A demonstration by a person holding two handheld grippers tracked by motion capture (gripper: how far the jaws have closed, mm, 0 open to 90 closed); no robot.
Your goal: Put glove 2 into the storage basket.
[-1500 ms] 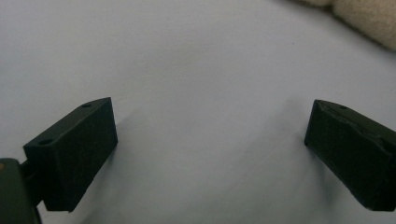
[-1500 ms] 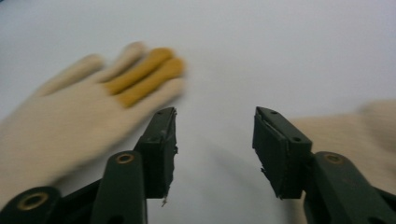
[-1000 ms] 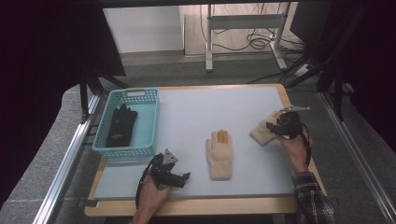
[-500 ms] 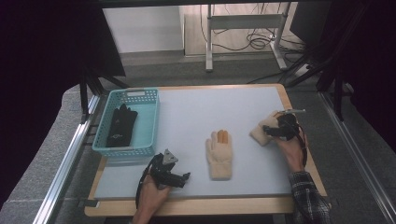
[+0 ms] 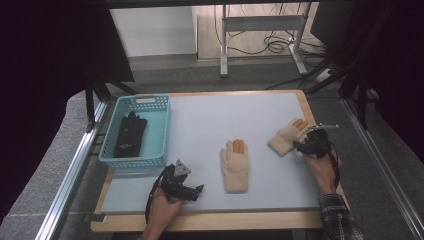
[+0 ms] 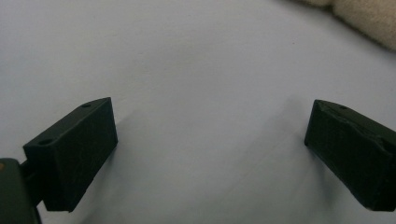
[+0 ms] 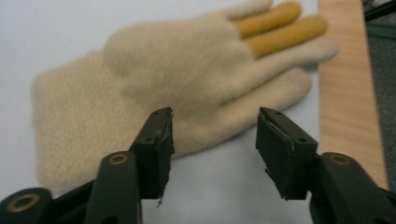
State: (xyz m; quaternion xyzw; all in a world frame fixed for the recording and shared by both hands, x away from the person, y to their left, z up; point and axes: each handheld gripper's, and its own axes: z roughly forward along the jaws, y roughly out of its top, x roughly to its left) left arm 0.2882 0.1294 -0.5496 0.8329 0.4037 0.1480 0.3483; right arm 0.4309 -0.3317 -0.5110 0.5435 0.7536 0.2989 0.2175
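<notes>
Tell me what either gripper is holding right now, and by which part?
Nothing. Right gripper is open beside the cream knitted glove; left gripper is open over the bare table.

Even, soft light falls on the bench point(image 5: 200, 125); its surroundings stay dark. Both gripper views look blurred up close, with faint shadows under the jaws.

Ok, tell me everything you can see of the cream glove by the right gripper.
The cream glove is fuzzy knit with a ribbed cuff and two orange fingers. It lies flat near the table's right edge, its fingertips reaching the wooden border. The right gripper stands open at its lower edge, one jaw over the knit, not clamped on it. A matching glove lies apart at mid-table.
</notes>
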